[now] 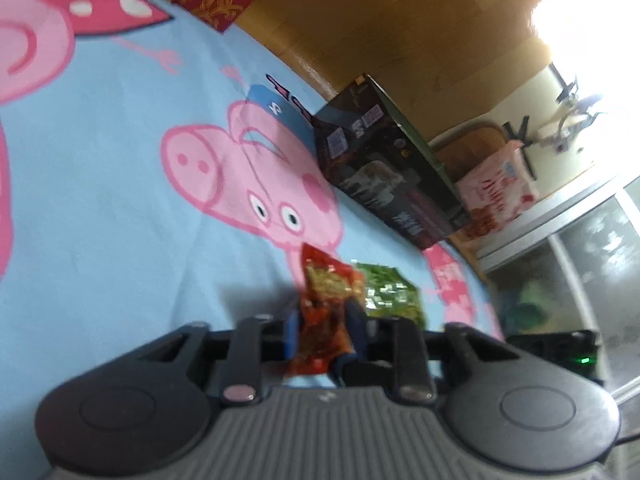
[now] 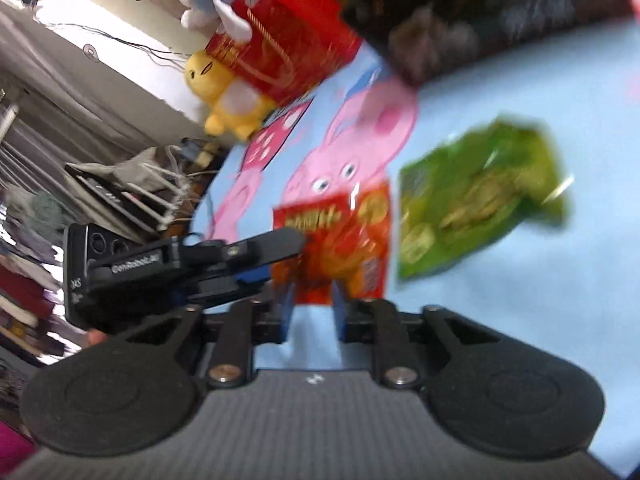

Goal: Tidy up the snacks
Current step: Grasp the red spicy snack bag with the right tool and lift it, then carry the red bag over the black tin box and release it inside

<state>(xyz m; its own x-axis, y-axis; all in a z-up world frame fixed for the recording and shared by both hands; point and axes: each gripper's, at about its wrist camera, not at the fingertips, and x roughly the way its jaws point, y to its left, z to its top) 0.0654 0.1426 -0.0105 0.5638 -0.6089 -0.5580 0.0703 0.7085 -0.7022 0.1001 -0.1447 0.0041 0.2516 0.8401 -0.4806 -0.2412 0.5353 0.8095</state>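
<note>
A red snack packet is clamped between the blue pads of my left gripper, held on edge above the blue cartoon blanket. In the right wrist view the same red packet shows face-on, with my left gripper reaching in from the left onto it. My right gripper is just below the packet with a small gap between its blue pads and nothing in it. A green snack packet lies flat on the blanket to the right; it also shows in the left wrist view.
A dark open box stands on the blanket beyond the packets, with a pink-and-white bag behind it. A red box and a yellow plush toy sit at the far left edge of the blanket. Wooden floor lies beyond.
</note>
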